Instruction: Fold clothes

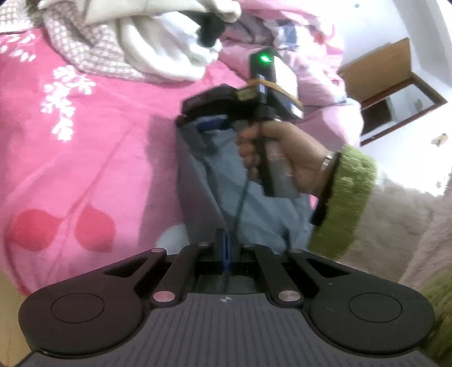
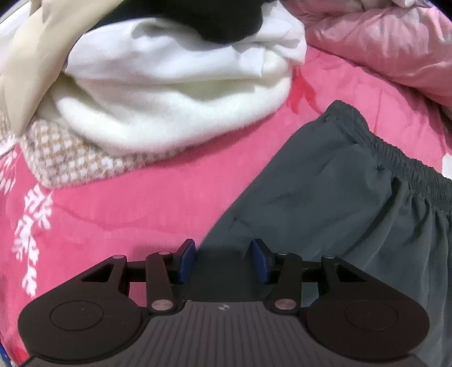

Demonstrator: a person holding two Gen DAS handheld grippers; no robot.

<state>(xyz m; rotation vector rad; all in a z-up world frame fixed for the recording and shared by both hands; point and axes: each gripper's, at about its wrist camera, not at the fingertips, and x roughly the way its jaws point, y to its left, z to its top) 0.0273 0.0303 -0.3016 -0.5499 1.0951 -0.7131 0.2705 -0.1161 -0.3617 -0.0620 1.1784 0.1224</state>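
Observation:
Grey shorts (image 2: 339, 197) with an elastic waistband (image 2: 395, 158) lie on the pink bedspread (image 2: 169, 197). In the left wrist view the same shorts (image 1: 254, 203) look blue-grey and run from my left gripper (image 1: 224, 251) towards the right one. The left gripper's blue pads are pressed together on the near edge of the shorts. My right gripper (image 2: 223, 262) stands open, its blue pads (image 2: 186, 262) wide apart over the shorts' left edge, with nothing pinched between them. A hand (image 1: 282, 158) in a green cuff holds that gripper (image 1: 210, 122) at the far end of the shorts.
A heap of clothes sits at the head of the bed: a white fleece (image 2: 175, 107), a beige garment (image 2: 25, 62), something black (image 2: 220, 19) and a checked cloth (image 2: 70, 161). A pink quilt (image 2: 381, 48) is bunched at the right. A wooden cabinet (image 1: 395, 82) stands beyond the bed.

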